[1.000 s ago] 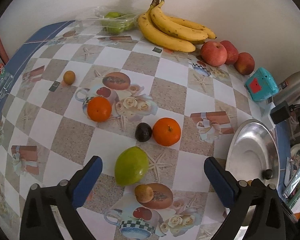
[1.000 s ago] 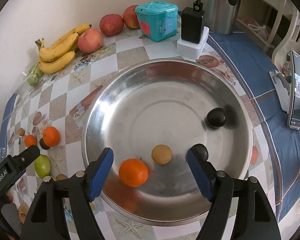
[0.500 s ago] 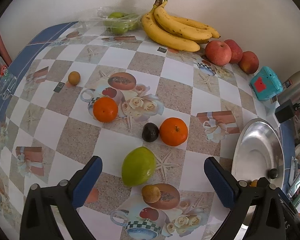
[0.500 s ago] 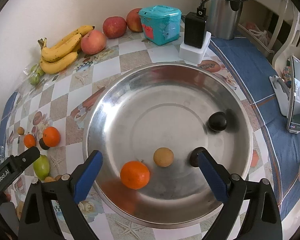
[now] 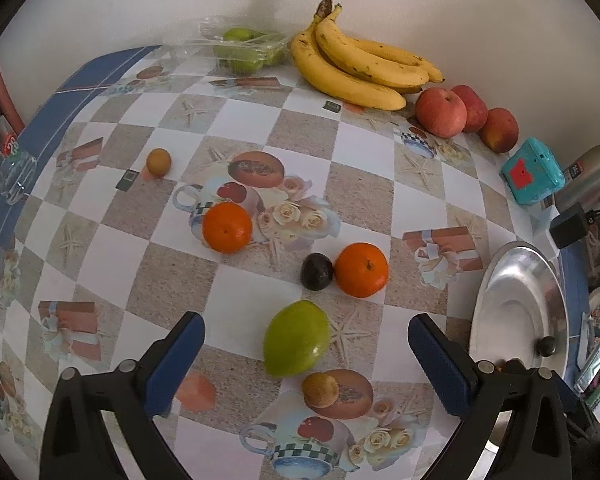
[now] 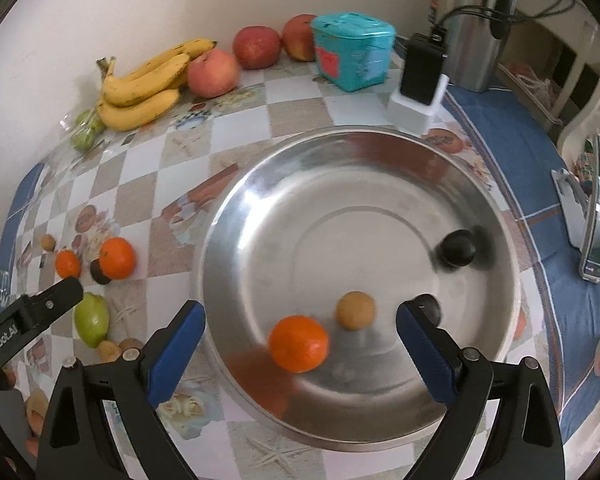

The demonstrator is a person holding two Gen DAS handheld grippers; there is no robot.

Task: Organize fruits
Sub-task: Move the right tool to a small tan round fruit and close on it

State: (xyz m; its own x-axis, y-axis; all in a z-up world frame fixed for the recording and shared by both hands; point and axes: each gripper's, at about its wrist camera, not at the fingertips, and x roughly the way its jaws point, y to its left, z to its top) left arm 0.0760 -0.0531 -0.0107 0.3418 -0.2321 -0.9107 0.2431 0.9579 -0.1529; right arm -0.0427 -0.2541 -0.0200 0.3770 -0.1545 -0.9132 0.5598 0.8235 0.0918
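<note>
Steel bowl (image 6: 500,264) on the desk (image 5: 364,168) holds 4 fruits: 1 orange (image 6: 299,343), 1 small tan fruit (image 6: 355,310), 2 dark round ones, one near the far-right wall (image 6: 457,253), the other partly hidden behind a right pad (image 6: 430,308). Clear plastic tray (image 5: 236,42) by the wall holds green fruits, count unclear.

Right tongs (image 6: 300,332) hover over the bowl, jaws have just been opening, now spread wide; orange lies between them, pads not on it. Left tongs (image 5: 306,346) also wide open, empty, above a green fruit (image 5: 296,338) on the desk.

Loose on the desk: 2 oranges (image 5: 227,227) (image 5: 361,269), 1 dark fruit (image 5: 317,271) touching the right one, 2 small tan fruits (image 5: 158,162) (image 5: 320,390), 1 banana bunch (image 5: 360,68), 3 apples (image 5: 440,112) by the wall. Teal box (image 6: 352,52) w/ red sticker beside the apples.

Writing: "GenRobot.AI" on the left tongs' arm, right-wrist view.
</note>
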